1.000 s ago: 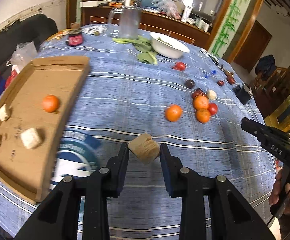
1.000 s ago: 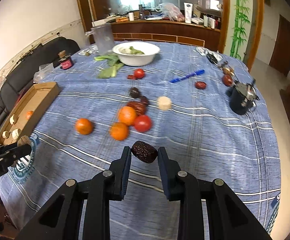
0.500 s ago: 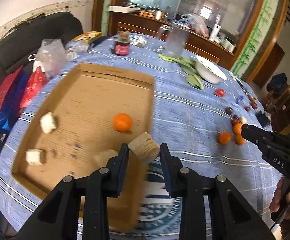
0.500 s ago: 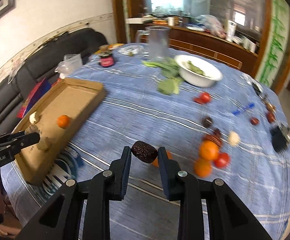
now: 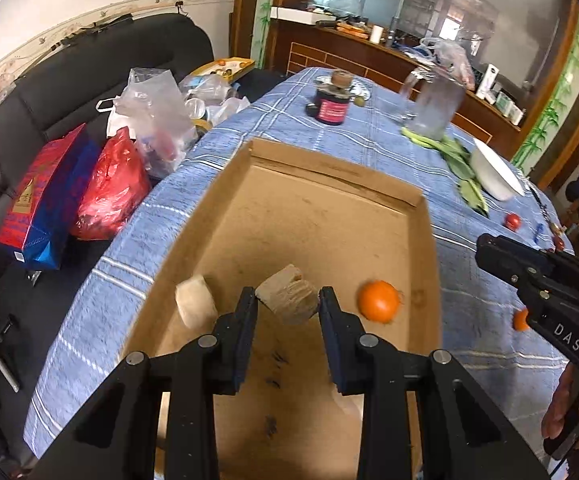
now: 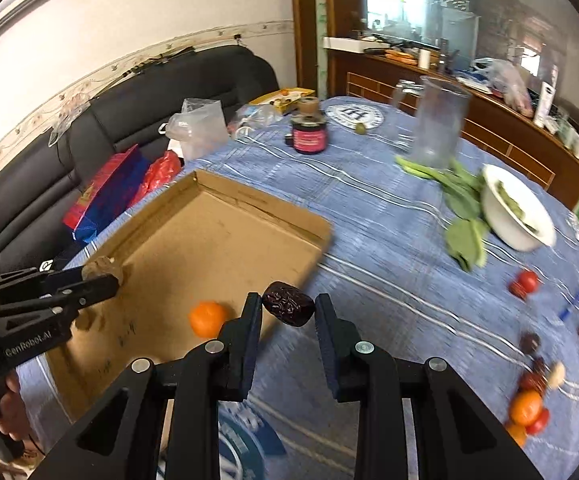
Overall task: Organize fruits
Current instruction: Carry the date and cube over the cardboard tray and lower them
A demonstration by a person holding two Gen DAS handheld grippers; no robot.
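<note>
Left wrist, right gripper (image 5: pixel 485 245) marked "DAS", perhaps partial

A black leather sofa (image 6: pixel 161 92) stands at ten o'clock against a cream wall (image 6: pixel 169 4) with a patterned border. A wooden counter (image 6: pixel 449 80) and glass partition (image 6: pixel 489 12) fill one o'clock.

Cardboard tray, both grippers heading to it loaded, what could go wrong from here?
1. The left gripper pinches its tan chunk by its sides only; it might slip out early.
2. The right gripper carries the dark date near the cardboard tray rim; dropped there, it may land on the tablecloth.
</note>
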